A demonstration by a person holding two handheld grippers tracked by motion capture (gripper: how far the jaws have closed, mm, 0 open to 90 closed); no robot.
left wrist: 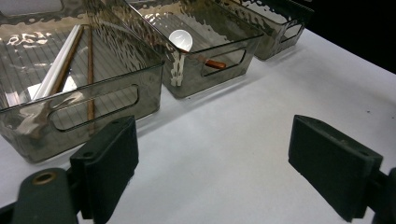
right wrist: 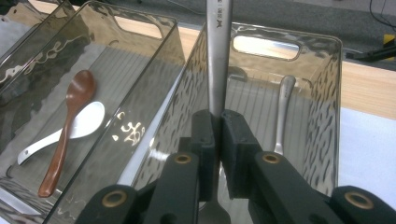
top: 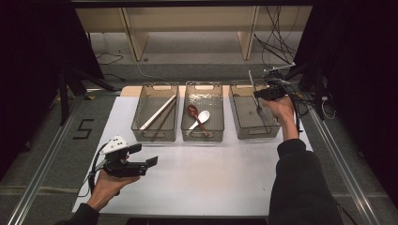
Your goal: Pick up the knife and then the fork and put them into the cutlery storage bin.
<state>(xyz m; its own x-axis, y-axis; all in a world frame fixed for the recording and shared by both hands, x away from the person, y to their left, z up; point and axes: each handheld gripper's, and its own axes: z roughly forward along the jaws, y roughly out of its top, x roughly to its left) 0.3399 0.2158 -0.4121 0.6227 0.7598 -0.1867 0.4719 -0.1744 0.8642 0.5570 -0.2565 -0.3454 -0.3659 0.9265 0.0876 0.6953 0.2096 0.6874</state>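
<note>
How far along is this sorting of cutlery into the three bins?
Nearly done, it seems. Chopsticks lie in the left bin, a brown spoon and a white spoon in the middle bin, and one metal utensil in the right bin. The right gripper is shut on a metal piece above that bin; releasing it remains. The left gripper waits open.

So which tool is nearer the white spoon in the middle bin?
Right. The right tool hangs over the neighbouring bin, gripping a metal utensil; the left tool sits nearer the person, short of the bins, away from the white spoon.
</note>
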